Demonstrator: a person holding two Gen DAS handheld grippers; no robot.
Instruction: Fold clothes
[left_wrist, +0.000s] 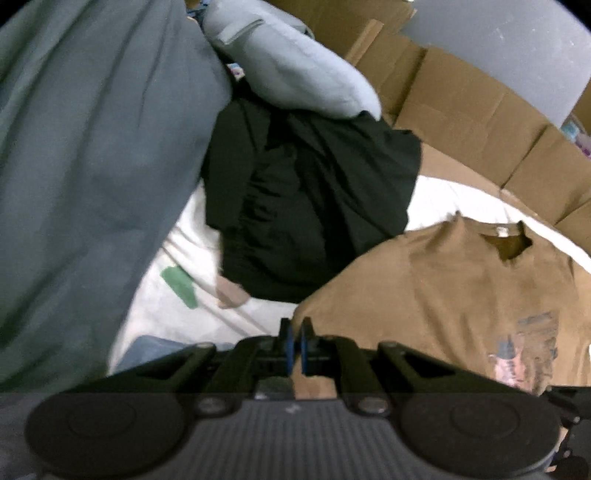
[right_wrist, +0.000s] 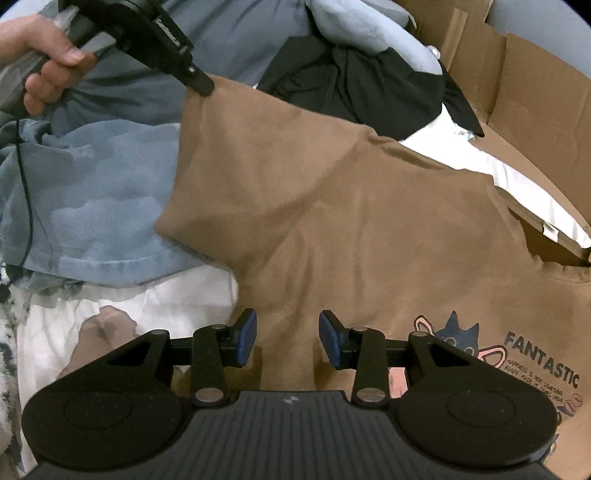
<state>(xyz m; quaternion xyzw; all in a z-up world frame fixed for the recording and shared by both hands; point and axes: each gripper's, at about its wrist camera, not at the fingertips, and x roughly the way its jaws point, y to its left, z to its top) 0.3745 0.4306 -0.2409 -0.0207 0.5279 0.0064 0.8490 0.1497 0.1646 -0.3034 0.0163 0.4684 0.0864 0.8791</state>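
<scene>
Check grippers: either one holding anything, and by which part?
The left gripper is shut on the brown T-shirt, pinching the end of its sleeve. The right gripper is open above the shirt's body, holding nothing.

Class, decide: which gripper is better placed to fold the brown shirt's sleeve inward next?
Left. The left gripper is shut on the brown shirt at its sleeve edge, while the right gripper hovers open over the body.

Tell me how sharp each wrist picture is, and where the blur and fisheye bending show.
Left wrist view: soft all over, the brown T-shirt print smeared and unreadable, the black garment nearly textureless; cardboard boxes bow along the rim. Right wrist view: sharper, "FANTASTIC" readable on the shirt, right gripper pads crisp; the left gripper and hand stretch toward the dark corner.
</scene>
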